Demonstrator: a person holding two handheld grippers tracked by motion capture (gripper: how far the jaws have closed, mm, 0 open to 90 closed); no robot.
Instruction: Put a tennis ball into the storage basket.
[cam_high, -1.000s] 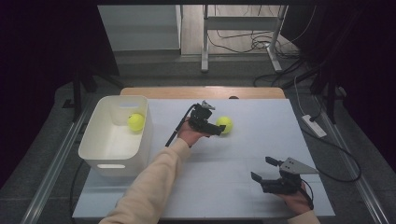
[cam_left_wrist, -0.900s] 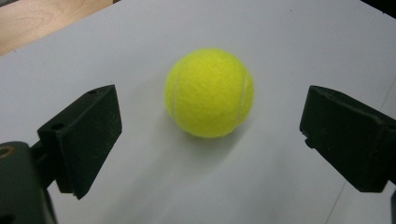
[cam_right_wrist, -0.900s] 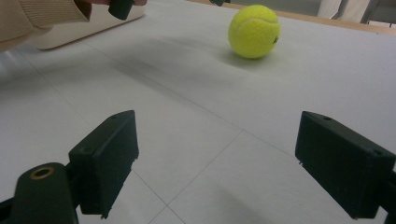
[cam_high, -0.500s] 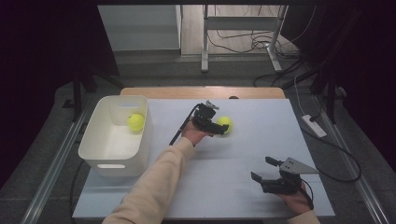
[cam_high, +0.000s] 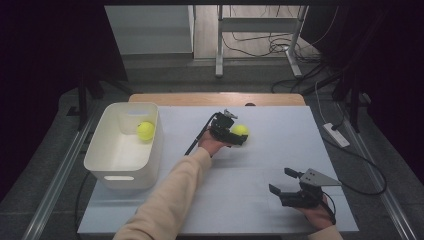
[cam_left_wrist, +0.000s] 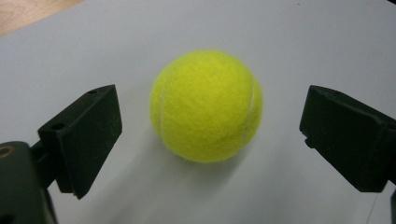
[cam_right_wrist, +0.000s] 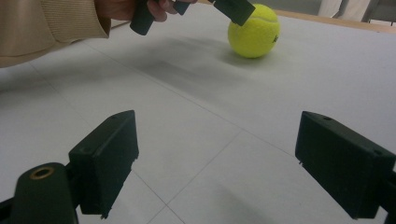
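Note:
A yellow tennis ball (cam_high: 240, 130) (cam_left_wrist: 206, 105) (cam_right_wrist: 253, 31) rests on the white table top (cam_high: 260, 165). My left gripper (cam_high: 238, 136) (cam_left_wrist: 210, 140) is open, its two black jaws standing on either side of the ball with gaps on both sides. A second tennis ball (cam_high: 145, 130) lies inside the white bin (cam_high: 107, 165) at the left. Near the table's front right, my right gripper (cam_high: 282, 182) (cam_right_wrist: 219, 163) is open with nothing between its jaws. The right gripper view also shows the other hand's gripper reaching the ball from the left.
The bin stands along the table's left side. A sleeved forearm (cam_high: 165, 200) crosses the table from the front edge toward the middle. A wooden strip (cam_high: 215, 98) runs along the far edge. Cables lie on the floor beyond.
My left gripper has moved right, toward the ball on the table, and its jaws now straddle it. The right gripper has stayed where it was.

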